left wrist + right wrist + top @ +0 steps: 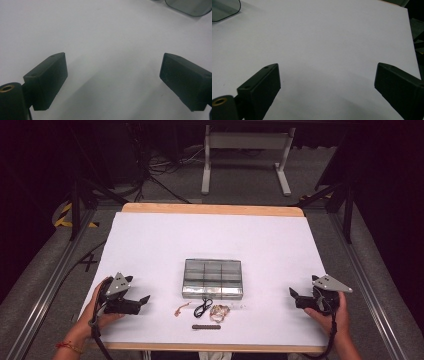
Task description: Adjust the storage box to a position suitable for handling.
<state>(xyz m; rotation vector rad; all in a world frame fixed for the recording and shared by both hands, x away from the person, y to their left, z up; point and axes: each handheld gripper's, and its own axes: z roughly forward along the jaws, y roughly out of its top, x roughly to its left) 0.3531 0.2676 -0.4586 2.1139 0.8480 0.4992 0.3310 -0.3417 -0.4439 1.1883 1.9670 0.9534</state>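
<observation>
A clear plastic compartment box (212,278) sits at the middle of the white table (210,235). In front of it lie small jewellery pieces: a thin copper-coloured chain (182,309), a black cord loop (202,307), a gold-coloured tangle (219,312), a small clear piece (239,306) and a dark strip (206,326). My left gripper (145,299) rests at the near left, jaws wide apart over bare table (113,75). Over at the near right my right gripper (293,293) is likewise open and empty (327,82). A corner of the box (190,6) (223,10) edges into both gripper views.
The table's wooden far edge (212,209) borders a floor with cables and a white desk frame (245,160). Metal rails (45,290) run along both sides. Broad free surface lies behind and beside the box.
</observation>
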